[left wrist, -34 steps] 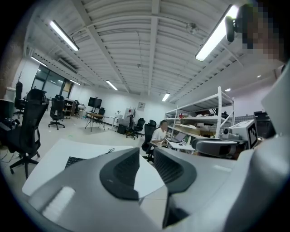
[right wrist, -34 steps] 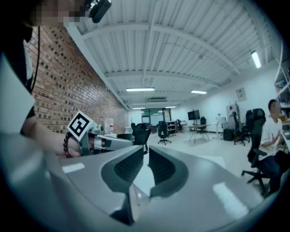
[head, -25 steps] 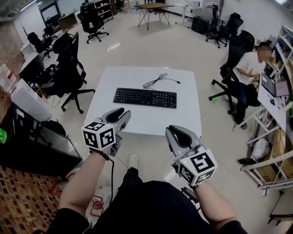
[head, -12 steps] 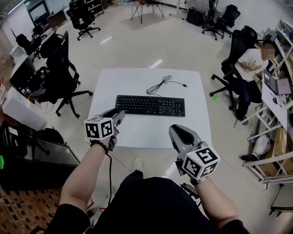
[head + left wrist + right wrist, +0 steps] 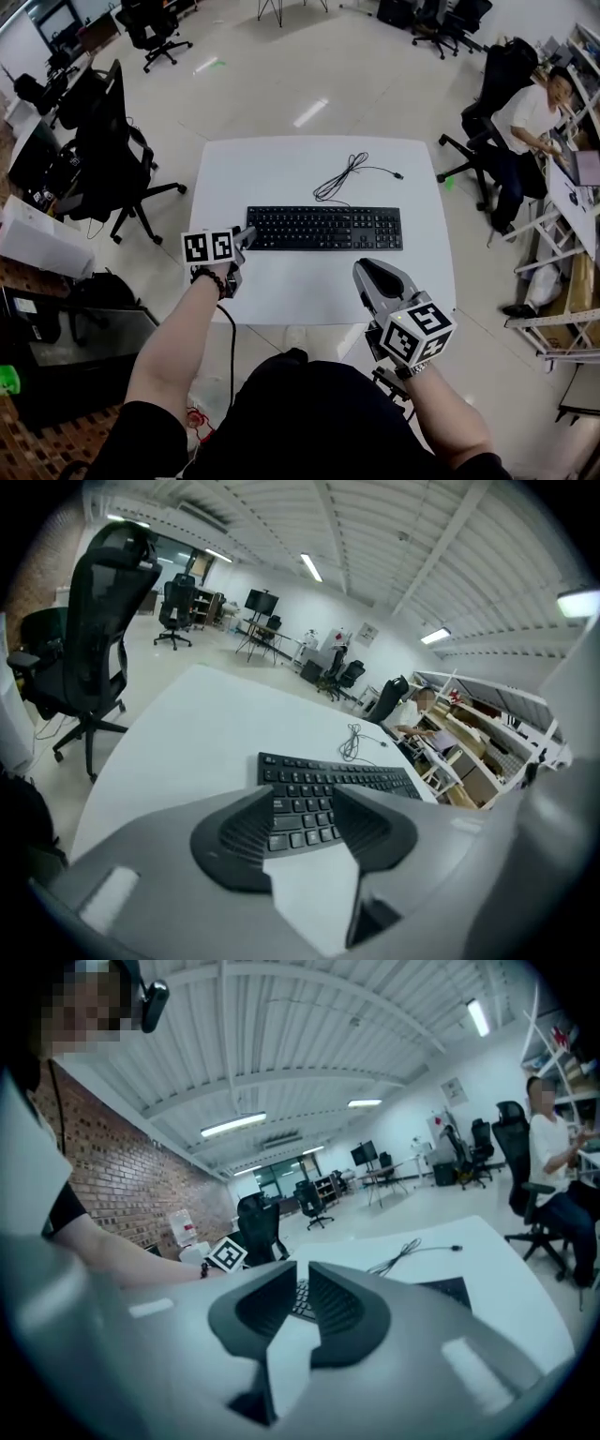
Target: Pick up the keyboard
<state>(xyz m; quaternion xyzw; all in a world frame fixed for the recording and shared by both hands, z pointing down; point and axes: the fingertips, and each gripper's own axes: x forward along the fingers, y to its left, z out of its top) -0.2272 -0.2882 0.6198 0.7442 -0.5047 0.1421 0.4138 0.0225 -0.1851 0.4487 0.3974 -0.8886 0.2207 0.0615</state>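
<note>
Flat at centre of white square table [image 5: 281, 178]: black rectangular plastic keyboard [image 5: 324, 228], long side running 9 to 3 o'clock. At its 12 o'clock, loose black cable [image 5: 342, 178] curled on the tabletop. At the keyboard's 9 o'clock end, left gripper [image 5: 246, 236], jaws wide and opening, clamped on nothing; left-hand keys showing through the gap in the left gripper view [image 5: 305, 808]. At the keyboard's 5 o'clock, near the table's front edge, right gripper [image 5: 367, 269], fingers nearly together, only a narrow slit, nothing in it [image 5: 302, 1302].
</note>
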